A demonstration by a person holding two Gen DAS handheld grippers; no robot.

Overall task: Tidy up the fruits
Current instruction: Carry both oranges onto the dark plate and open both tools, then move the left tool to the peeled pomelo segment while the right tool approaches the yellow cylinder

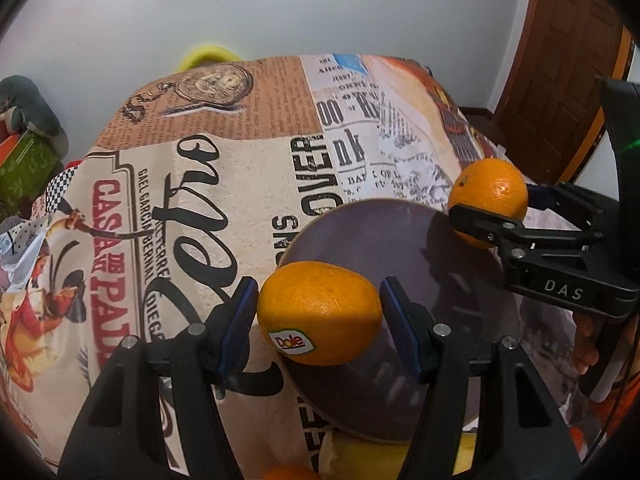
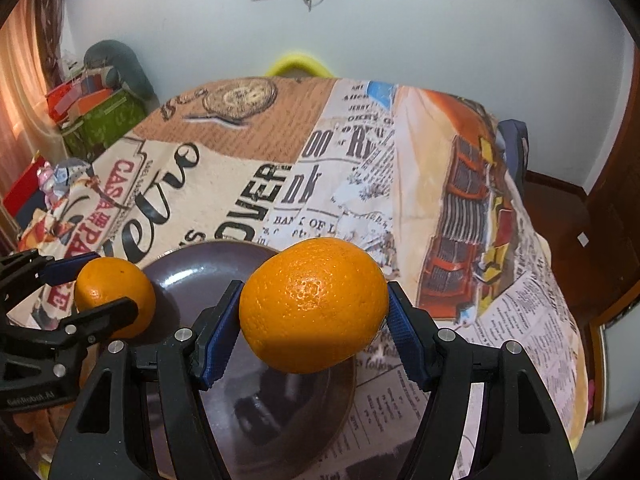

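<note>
We are holding two oranges above a round dark purple plate [image 1: 400, 248] that is sitting on a desk draped in a vintage newspaper-print cloth [image 1: 224, 208]. Our left gripper [image 1: 318, 320] is clamping a round orange with a Dole sticker [image 1: 320, 312] between its blue pads, over the plate's near-left rim. Our right gripper [image 2: 314, 312] is squeezing a second, unlabelled round orange [image 2: 314, 304] the same way, and it is hanging over the plate's right side. From the left wrist camera, the right gripper is reaching in from the right, its orange above the plate's far-right rim. Something yellow and another orange shape are peeking out at the bottom of the left view, too cropped to identify. Behind the desk, a yellow curved chair back [image 2: 298, 64] is showing against a white wall [image 2: 440, 32].
</note>
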